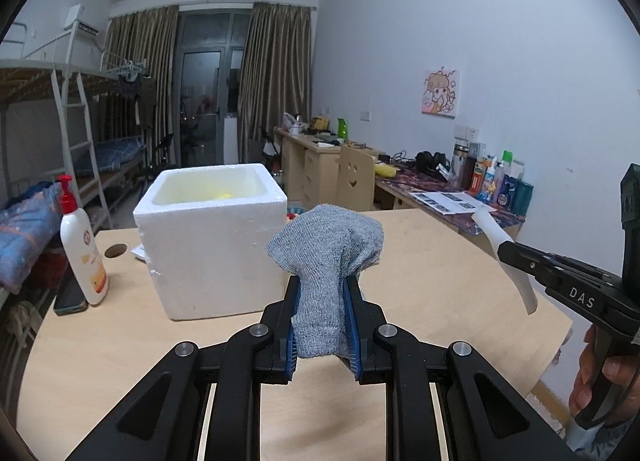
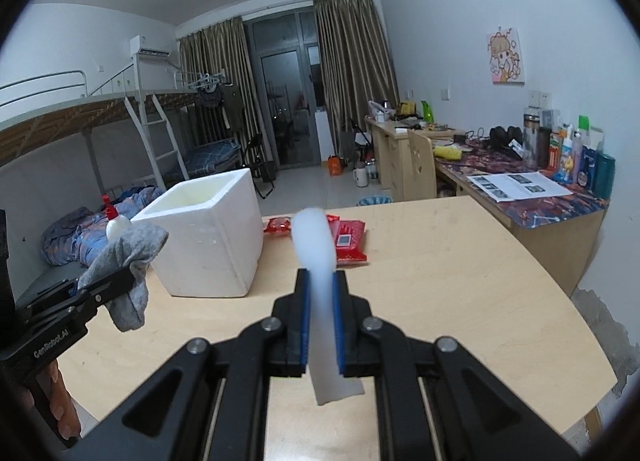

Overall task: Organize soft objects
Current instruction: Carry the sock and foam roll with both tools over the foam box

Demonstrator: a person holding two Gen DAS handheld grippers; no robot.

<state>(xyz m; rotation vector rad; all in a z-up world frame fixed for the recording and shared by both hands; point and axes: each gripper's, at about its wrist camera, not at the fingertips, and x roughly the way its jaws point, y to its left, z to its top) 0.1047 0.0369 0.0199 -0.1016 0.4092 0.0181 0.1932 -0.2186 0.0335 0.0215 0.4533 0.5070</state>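
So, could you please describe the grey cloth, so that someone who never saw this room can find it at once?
Find the white foam box on the wooden table. Just in front of it, the left gripper holds the grey cloth above the tabletop. It is knitted and bunched, unlike the smooth white strip in the right gripper.

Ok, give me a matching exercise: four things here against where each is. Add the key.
Things:
1. grey sock
2. white strip
3. lotion bottle
4. red packet

Places:
A. standing on the table, left of the foam box
B. in the left gripper
C. lying flat on the table, right of the box
D. in the right gripper

Pairs: 1-B, 2-D, 3-A, 4-C
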